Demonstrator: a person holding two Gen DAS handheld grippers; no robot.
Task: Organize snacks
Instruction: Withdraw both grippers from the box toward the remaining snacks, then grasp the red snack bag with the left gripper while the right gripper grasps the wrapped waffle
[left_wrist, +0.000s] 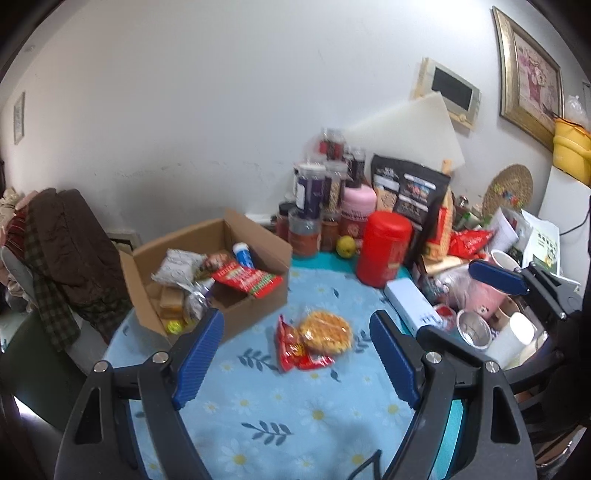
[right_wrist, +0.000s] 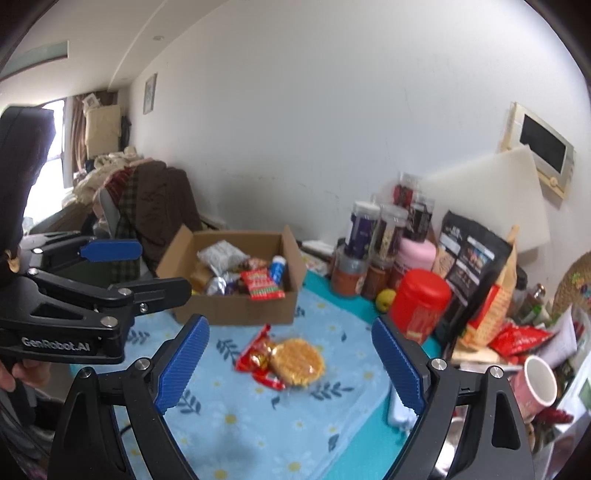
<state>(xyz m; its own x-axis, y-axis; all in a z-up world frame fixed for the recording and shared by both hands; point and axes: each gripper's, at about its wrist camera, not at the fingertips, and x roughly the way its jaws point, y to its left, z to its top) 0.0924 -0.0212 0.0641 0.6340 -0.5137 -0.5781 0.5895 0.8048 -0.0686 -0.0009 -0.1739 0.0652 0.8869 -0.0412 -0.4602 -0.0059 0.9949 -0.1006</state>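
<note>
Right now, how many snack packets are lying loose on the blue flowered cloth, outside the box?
2, touching each other mid-cloth in front of the cardboard box: a red wrapper and a round waffle pack overlapping its right side. More could be hidden in the right-hand clutter.

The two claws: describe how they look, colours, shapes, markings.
Both match: the left claw and right claw have matte black angular frames with silver pivot bolts and ribbed blue pads. White "GenRobot.AI" lettering marks the left one's body.

Only "GenRobot.AI" reads clearly, printed on the left gripper (right_wrist: 122, 266) body.
</note>
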